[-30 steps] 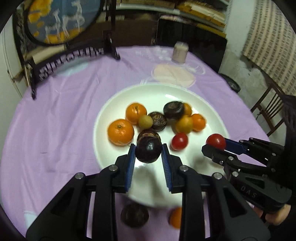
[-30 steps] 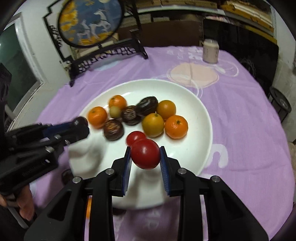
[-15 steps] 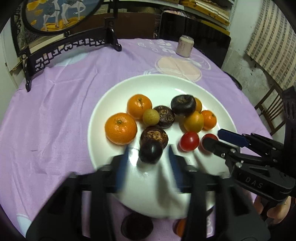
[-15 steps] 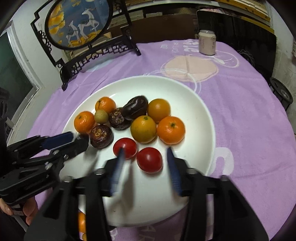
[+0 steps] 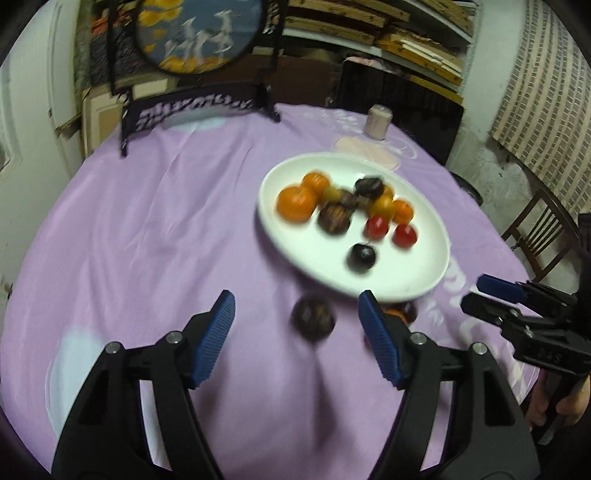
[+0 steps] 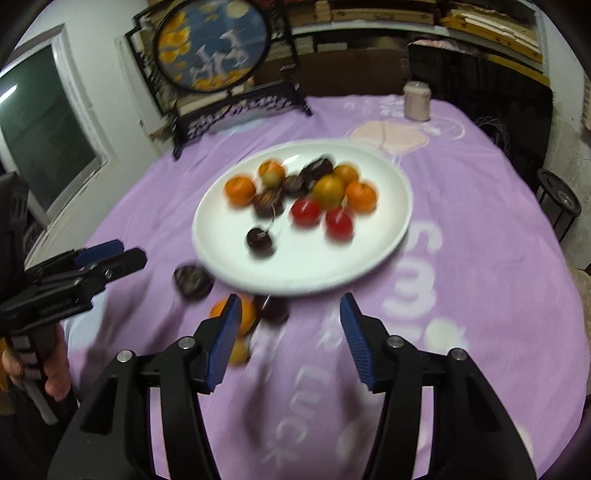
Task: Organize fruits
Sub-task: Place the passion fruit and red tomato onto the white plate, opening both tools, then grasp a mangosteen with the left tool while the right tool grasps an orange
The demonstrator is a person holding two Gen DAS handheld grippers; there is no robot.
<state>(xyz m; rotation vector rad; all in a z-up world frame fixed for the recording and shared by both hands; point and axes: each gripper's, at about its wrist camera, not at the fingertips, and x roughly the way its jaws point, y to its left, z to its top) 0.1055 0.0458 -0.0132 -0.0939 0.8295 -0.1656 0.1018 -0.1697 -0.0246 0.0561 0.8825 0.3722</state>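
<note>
A white plate (image 5: 424,280) (image 6: 388,236) on the purple cloth holds oranges (image 5: 296,203) (image 6: 361,195), two red tomatoes (image 5: 404,235) (image 6: 339,222), dark passion fruits and a dark round fruit (image 5: 362,257) (image 6: 260,239). On the cloth in front of the plate lie a dark fruit (image 5: 313,319) (image 6: 192,279), an orange (image 6: 245,314) and another dark fruit (image 6: 274,310). My left gripper (image 5: 297,334) is open and empty, above the loose dark fruit. My right gripper (image 6: 290,332) is open and empty, above the cloth near the loose fruits.
A framed round picture on a black stand (image 5: 199,33) (image 6: 212,48) stands at the table's far side. A small pale jar (image 5: 377,121) (image 6: 416,100) sits behind the plate. A wooden chair (image 5: 539,236) is at the right of the table.
Both grippers opened, dropped the dark fruit and the red tomato on the plate, and pulled back and up from the plate. Loose fruits on the cloth came into view.
</note>
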